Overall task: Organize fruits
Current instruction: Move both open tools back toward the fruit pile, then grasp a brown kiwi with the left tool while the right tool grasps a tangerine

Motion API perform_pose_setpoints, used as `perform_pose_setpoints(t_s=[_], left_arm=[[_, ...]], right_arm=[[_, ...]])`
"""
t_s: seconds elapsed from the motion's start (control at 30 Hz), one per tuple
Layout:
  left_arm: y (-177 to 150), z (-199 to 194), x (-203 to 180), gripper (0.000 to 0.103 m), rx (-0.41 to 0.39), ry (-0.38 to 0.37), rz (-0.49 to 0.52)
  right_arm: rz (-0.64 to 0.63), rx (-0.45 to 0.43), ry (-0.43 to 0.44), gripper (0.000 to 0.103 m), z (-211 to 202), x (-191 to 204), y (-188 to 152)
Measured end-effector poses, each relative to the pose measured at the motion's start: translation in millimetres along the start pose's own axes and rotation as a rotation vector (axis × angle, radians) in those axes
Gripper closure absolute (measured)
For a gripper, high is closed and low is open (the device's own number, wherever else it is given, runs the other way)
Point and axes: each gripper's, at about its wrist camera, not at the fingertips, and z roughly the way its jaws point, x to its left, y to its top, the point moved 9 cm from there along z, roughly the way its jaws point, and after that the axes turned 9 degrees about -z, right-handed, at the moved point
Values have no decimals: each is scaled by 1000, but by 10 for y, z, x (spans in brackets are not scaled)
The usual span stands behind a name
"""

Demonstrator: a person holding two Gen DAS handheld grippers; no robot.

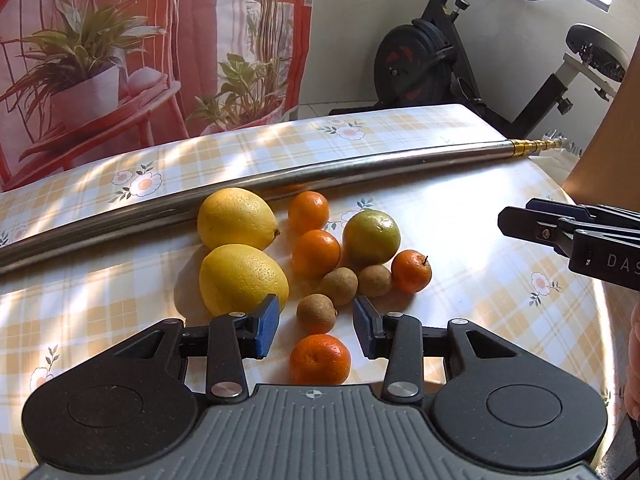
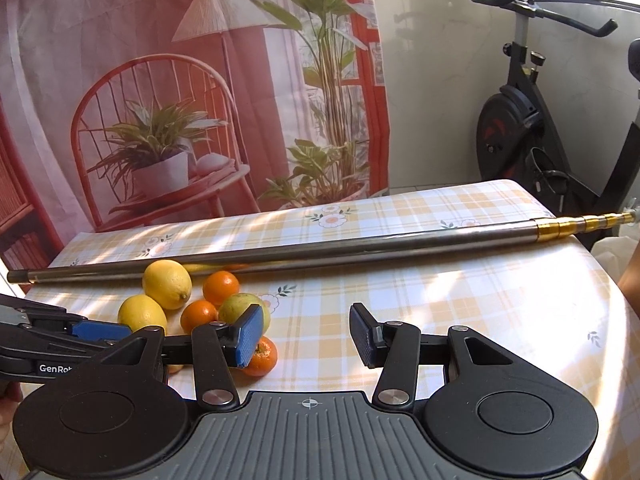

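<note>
The fruits lie clustered on the desk [image 1: 480, 240], just near of a long metal pole [image 1: 320, 172]: two lemons [image 1: 236, 218] on the left, four mandarins [image 1: 315, 254], a green-yellow citrus [image 1: 371, 237] and three small brown fruits [image 1: 339, 286]. The left hand-held gripper [image 1: 316, 326] hangs over the near end of the cluster, jaws spread wide and empty, a brown fruit and the nearest mandarin [image 1: 320, 359] lying between them. The right hand-held gripper [image 2: 306, 336] hovers to the right over bare cloth, equally wide apart, gripping nothing.
</note>
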Motion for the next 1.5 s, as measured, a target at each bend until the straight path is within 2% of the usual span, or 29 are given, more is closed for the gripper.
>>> perform_pose_setpoints(t_s=[0.07, 0.43, 0.53, 0.9, 1.1, 1.23, 1.37, 1.5], left_arm=[[0, 83, -5, 67, 24, -3, 18], [10, 348, -57, 68, 110, 60, 104], [1, 397, -58, 75, 115, 78, 120], [60, 70, -85, 75, 6, 55, 85], [68, -208, -82, 75, -58, 22, 21], [39, -387, -6, 75, -107, 28, 0], [-58, -530, 126, 75, -136, 40, -38], [-122, -624, 229, 75, -125, 18, -78]], right_arm=[[-3, 2, 2, 58, 10, -8, -3], [27, -5, -5, 58, 44, -146, -40], [34, 2, -4, 58, 52, -168, -61], [29, 20, -1, 58, 87, -150, -111], [13, 46, 27, 58, 164, -82, -166], [-55, 90, 116, 58, 333, 112, -218], [-196, 130, 109, 59, 506, 303, -271], [-237, 146, 154, 59, 622, 429, -270]])
